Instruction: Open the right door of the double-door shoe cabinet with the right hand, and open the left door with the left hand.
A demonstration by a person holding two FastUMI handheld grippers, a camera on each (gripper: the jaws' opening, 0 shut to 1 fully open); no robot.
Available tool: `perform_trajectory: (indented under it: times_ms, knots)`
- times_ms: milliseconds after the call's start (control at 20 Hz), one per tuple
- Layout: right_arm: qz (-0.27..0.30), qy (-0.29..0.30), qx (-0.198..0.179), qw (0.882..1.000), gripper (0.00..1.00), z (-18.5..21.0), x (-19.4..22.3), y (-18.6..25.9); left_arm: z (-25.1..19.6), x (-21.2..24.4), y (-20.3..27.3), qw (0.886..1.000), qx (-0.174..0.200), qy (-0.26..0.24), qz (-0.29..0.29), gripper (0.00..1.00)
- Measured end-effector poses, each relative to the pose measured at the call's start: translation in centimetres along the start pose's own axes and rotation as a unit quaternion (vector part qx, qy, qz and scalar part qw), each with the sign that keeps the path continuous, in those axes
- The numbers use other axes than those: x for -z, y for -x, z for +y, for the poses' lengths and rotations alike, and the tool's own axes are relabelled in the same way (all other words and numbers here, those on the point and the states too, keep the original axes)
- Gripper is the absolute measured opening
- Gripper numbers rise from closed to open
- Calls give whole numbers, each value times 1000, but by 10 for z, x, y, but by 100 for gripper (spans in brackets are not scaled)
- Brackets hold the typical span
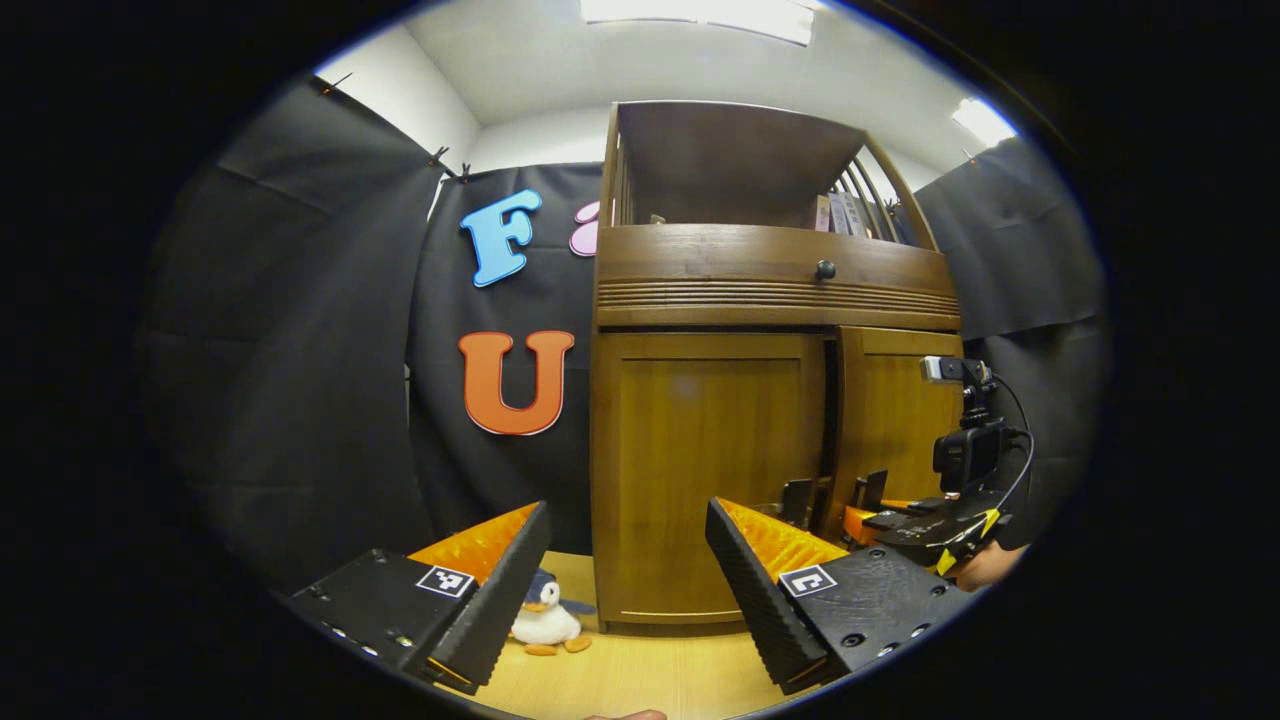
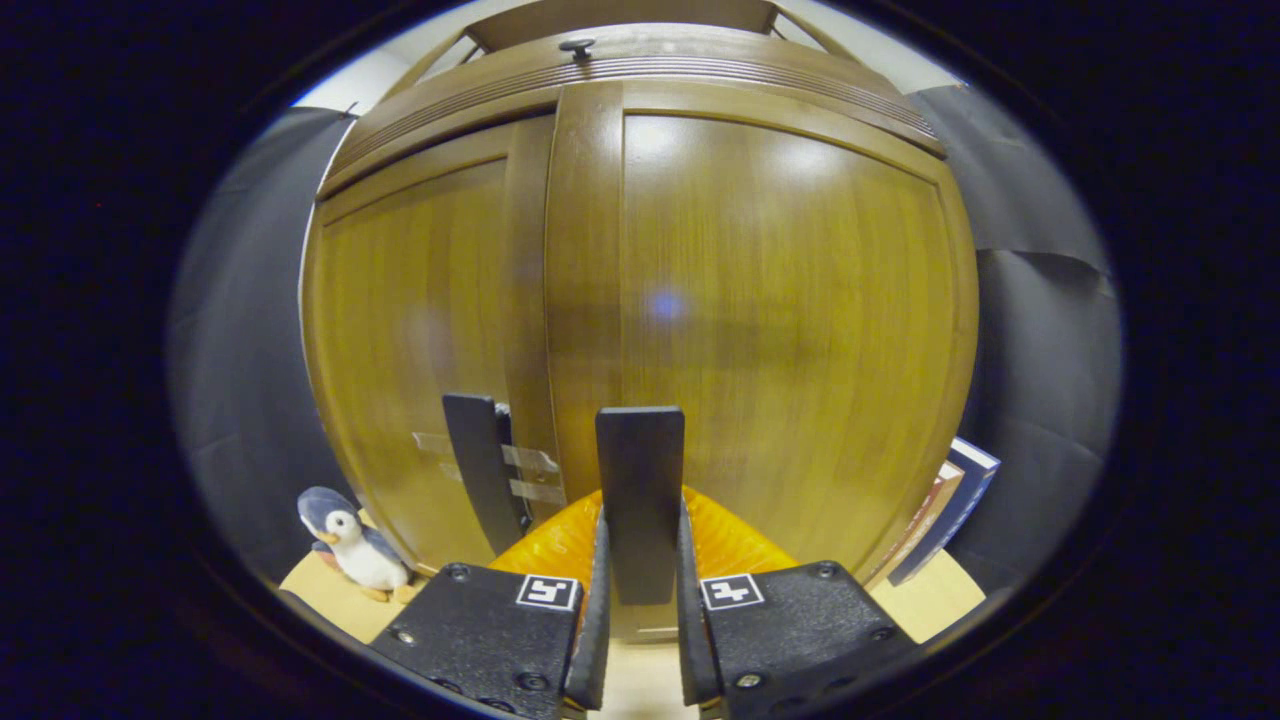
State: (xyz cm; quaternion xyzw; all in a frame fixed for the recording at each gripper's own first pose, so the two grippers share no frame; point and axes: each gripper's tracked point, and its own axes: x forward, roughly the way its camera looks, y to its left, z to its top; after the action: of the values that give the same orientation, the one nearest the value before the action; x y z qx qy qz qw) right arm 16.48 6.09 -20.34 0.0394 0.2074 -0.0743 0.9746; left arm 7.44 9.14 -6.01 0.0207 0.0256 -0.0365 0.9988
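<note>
Left tongs (image 1: 625,580) spread wide; right tongs (image 2: 640,640) pinched on a flat handle.

In the left gripper view, right tongs (image 1: 830,495) sit at lower right, a hand (image 1: 985,565) behind them.

Black tongs (image 1: 627,575) bodies with orange ribbing, square coded tags, screws

Left tool (image 1: 625,580) agape before shoe cabinet (image 1: 770,400)

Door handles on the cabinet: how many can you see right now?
2. The right door's handle stands between the right gripper fingers, which are closed on it. The left door's handle stands just left of it, untouched.
</note>
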Motion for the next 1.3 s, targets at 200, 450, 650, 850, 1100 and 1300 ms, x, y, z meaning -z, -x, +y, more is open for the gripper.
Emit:
perform_trajectory:
  times_ms: [200,450,650,850,1100,1300]
  knots:
    - [4,0,-19,1000,31,-4,5,19,-19,1,2,1000,11,-5,3,95]
    - [5,7,-42,999,31,-10,9,37,-38,1,6,1000,19,-6,6,95]
    - [4,6,-60,998,30,-13,11,50,-50,0,12,1000,25,-8,8,95]
    - [3,3,-73,997,29,-18,14,63,-62,0,19,999,29,-12,10,95]
    - [4,7,-80,997,29,-30,20,86,-74,3,27,999,32,-14,16,95]
    - [5,6,-83,996,29,-43,24,105,-83,4,30,999,36,-14,20,95]
